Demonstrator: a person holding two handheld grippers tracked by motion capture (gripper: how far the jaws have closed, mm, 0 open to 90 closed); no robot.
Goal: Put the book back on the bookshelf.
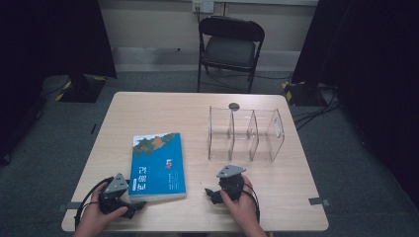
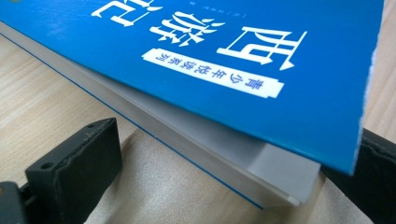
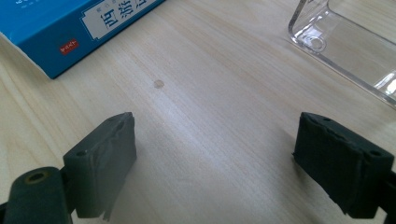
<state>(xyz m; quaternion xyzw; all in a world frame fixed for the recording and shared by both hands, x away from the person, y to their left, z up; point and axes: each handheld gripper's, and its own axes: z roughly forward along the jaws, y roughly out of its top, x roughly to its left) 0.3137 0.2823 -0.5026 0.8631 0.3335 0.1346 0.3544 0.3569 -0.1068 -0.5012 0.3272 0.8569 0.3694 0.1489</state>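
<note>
- The thick blue paperback book with white lettering and a green-and-brown picture at its top [image 1: 158, 167] lies flat on the light wooden table [image 1: 148, 106], cover up, on the near left part of the top, well apart from the clear acrylic three-slot file rack [image 1: 245, 134] that stands to its right.
- In the left gripper view the book's [image 2: 243, 60] near corner is slightly lifted: the blue cover curls up off the grey-white page block, and the pages fan a little at the edge.
- Judged from that, the book is fairly heavy and floppy rather than stiff; its glossy cover looks slippery, and a grip on the cover alone would likely peel it open or crease it.
- The safest hold seems to be across the full thickness of the page block, at a corner or near the spine, with both covers between the pads.
- The left gripper [image 1: 132, 197] sits at the book's near left corner, jaws spread wide; in its own view the corner lies between them, with no pad seen pressing on it.
- The right gripper [image 1: 213, 193] rests to the book's right, in front of the rack, jaws spread over bare table and holding nothing.
- The rack's slots look narrow, so the book would have to stand upright to go in.
</note>
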